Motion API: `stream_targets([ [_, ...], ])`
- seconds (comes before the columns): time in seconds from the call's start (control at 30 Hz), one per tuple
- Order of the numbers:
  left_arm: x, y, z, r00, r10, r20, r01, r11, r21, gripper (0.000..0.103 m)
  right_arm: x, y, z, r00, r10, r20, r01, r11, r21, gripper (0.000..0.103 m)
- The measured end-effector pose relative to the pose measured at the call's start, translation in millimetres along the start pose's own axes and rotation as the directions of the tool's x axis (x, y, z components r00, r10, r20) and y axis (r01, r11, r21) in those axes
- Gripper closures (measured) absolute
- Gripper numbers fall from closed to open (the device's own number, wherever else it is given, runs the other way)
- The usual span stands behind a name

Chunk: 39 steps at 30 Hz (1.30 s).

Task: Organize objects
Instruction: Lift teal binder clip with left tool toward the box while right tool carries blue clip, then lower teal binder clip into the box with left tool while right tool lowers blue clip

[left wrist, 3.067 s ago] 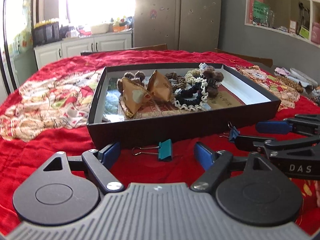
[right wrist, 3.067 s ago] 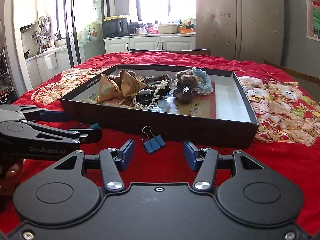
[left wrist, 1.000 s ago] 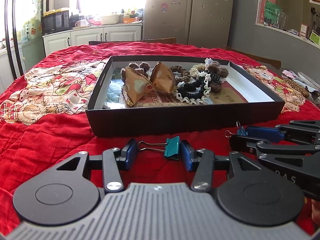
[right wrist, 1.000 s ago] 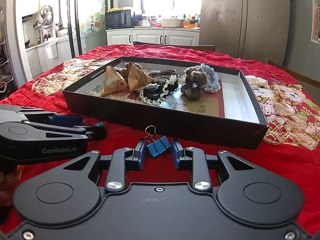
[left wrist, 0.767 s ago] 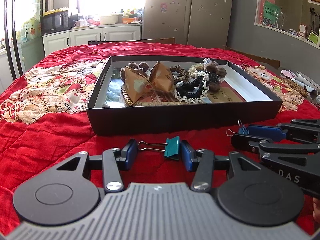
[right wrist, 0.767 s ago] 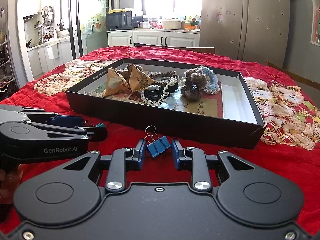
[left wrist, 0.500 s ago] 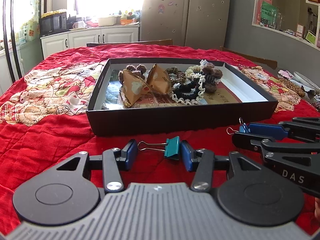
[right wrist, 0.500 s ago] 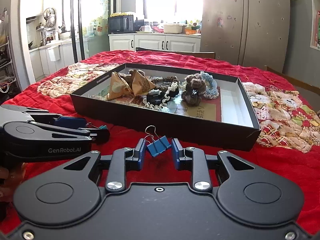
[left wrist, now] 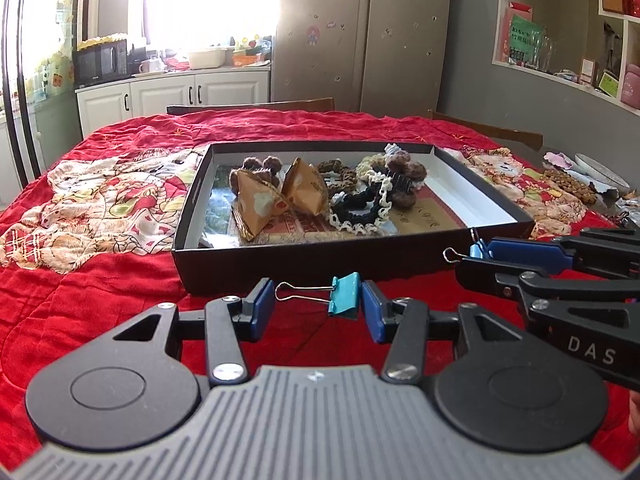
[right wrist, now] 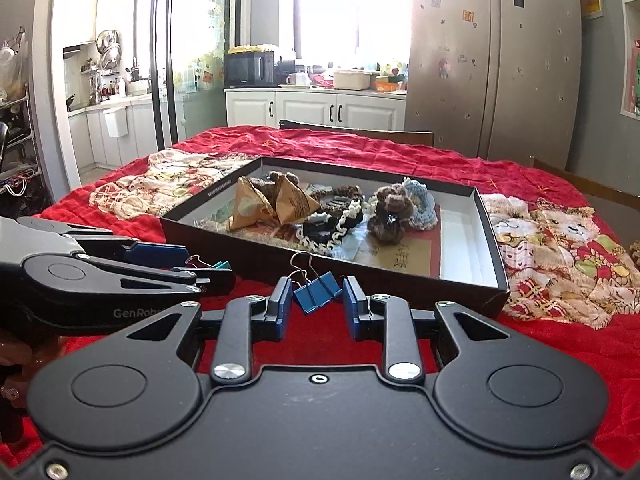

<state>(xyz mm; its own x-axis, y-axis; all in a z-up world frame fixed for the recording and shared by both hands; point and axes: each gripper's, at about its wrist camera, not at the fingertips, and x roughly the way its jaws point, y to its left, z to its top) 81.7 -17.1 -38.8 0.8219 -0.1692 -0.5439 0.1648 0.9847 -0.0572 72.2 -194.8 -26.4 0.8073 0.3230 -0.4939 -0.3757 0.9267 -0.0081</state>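
Note:
My left gripper (left wrist: 318, 304) is shut on a teal binder clip (left wrist: 345, 294), gripped lengthwise, wire handles against the left pad and body against the right pad. My right gripper (right wrist: 316, 300) is shut on a blue binder clip (right wrist: 316, 291) whose wire handles stick up. Both hover just in front of the black tray (left wrist: 320, 270), over the red quilt (left wrist: 100, 304). The tray (right wrist: 400, 280) holds two tan triangular packets (left wrist: 272, 194), crocheted bands (left wrist: 362, 208) and brown fuzzy pieces (right wrist: 390, 210). The right gripper (left wrist: 472, 256) shows at the right of the left wrist view, the left gripper (right wrist: 208, 270) at the left of the right wrist view.
The red patterned quilt covers the whole table. Small items and a plate (left wrist: 600, 178) lie at its far right edge. Wooden chair backs (left wrist: 250, 106) stand behind the table, with a fridge (left wrist: 360, 32) and white cabinets (left wrist: 176, 96) beyond.
Three seconds ago both grippers stood open around the clips on the quilt; now each is shut on its clip. Over the last second the right gripper rose slightly with the blue clip.

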Motion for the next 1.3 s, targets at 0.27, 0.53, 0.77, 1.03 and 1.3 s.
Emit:
stream_targets([
  [0.27, -5.6, 0.4, 6.9, 1.000, -0.010, 0.016, 0.009, 1.000, 0.002, 0.052, -5.4, -0.7, 6.7, 1.000, 0.003, 0.019, -0.003, 1.000, -0.005, 0.077],
  [0.53, -7.7, 7.9, 35.2, 0.998, -0.019, 0.068, 0.019, 1.000, 0.000, 0.052, -5.3, -5.4, 28.9, 0.998, -0.008, 0.064, 0.009, 1.000, -0.016, 0.077],
  [0.77, 11.6, 13.9, 58.6, 0.997, -0.005, 0.072, 0.004, 1.000, 0.010, 0.052, 22.0, -21.6, 42.9, 0.998, -0.045, 0.042, 0.044, 0.999, 0.025, 0.077],
  [1.03, 49.9, 17.2, 62.8, 1.000, 0.017, 0.022, -0.017, 1.000, 0.017, 0.052, 56.9, -46.6, 44.3, 0.997, -0.080, -0.004, 0.080, 0.993, 0.084, 0.077],
  [1.3, 72.5, 15.5, 55.3, 0.999, 0.029, -0.022, -0.028, 0.999, 0.038, 0.052, 79.3, -52.8, 41.5, 0.996, -0.081, -0.049, 0.085, 0.992, 0.090, 0.077],
])
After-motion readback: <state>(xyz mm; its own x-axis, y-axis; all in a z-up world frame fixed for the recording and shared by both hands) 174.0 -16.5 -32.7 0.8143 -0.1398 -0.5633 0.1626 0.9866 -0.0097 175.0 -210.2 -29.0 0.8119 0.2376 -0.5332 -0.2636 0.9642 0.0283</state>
